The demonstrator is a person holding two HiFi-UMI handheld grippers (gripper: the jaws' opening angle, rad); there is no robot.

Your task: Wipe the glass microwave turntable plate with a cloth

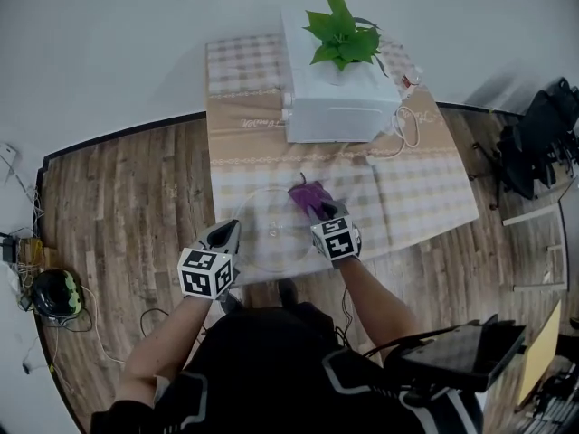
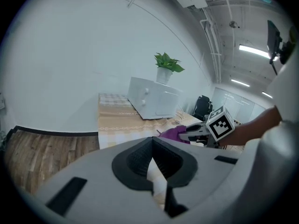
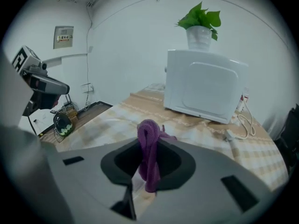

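The clear glass turntable plate [image 1: 265, 233] lies flat near the front edge of the checked tablecloth [image 1: 425, 188]. My left gripper [image 1: 227, 234] is at the plate's left rim, its jaws closed on the rim with a pale sliver between the pads [image 2: 153, 164]. My right gripper [image 1: 322, 212] is shut on a purple cloth [image 1: 307, 193], which rests on the plate's far right part. In the right gripper view the cloth [image 3: 148, 141] bulges up and hangs between the jaws. In the left gripper view the right gripper [image 2: 194, 132] and the cloth [image 2: 171, 133] appear ahead.
A white microwave [image 1: 339, 107] with a potted plant [image 1: 342, 33] on top stands at the back of the table, its cable [image 1: 409, 132] looping to the right. A dark chair [image 1: 541, 143] stands at the right, and a helmet-like object [image 1: 56, 294] lies on the wooden floor at the left.
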